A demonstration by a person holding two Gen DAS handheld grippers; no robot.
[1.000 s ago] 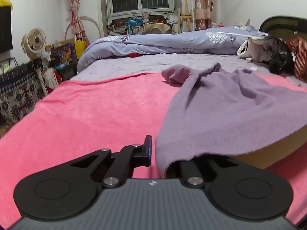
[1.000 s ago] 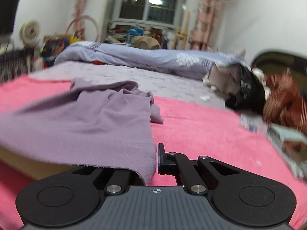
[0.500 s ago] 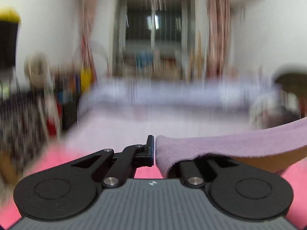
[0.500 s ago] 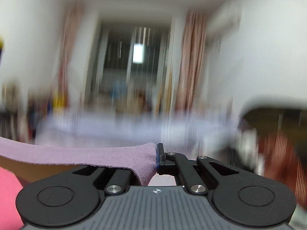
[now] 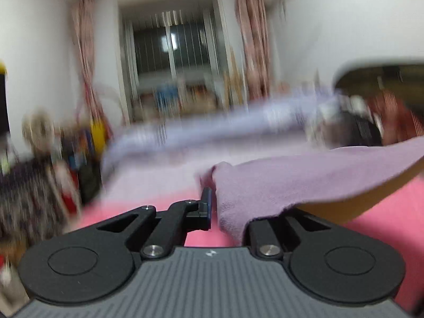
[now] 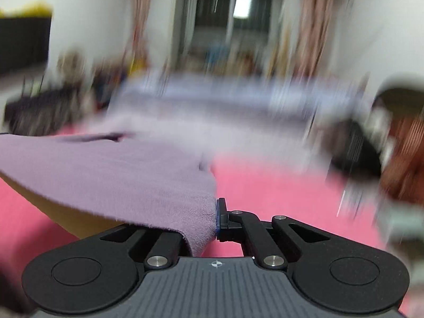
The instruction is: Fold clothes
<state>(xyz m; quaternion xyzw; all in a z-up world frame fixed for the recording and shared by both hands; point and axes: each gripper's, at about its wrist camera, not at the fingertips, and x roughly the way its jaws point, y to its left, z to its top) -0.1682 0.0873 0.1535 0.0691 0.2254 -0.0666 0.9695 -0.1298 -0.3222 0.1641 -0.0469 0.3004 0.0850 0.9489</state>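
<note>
- Left wrist view, far left: blurred clutter against the white wall, items not identifiable. A curtain (image 5: pixel 84 61) hangs beside the dark window (image 5: pixel 172 50).
- Centre: bluish-lilac duvet (image 5: pixel 212 129) bunched across the far side of the bed; pink blanket (image 5: pixel 384 228) covers the near part.
- Left gripper (image 5: pixel 213 206): jaws have just been opening. A narrow gap shows between the visible left finger (image 5: pixel 206 206) and the edge of the purple garment (image 5: pixel 304 175); the right finger is hidden under the cloth, which drapes over it. Not pinching as far as I can see.
- Purple garment runs from the left gripper out to the right edge of the view, lifted clear of the pink blanket, with a tan underside showing.
- Right wrist view: garment (image 6: pixel 119 172) enters from the left edge, above the pink blanket (image 6: pixel 278 190), and ends in the right gripper (image 6: pixel 215 220).
- Right gripper: pressed together, pinching the garment's corner; the cloth covers its left finger.
- Far right: dark and reddish-brown heap (image 6: pixel 397 159) on the bed, too blurred to name.
</note>
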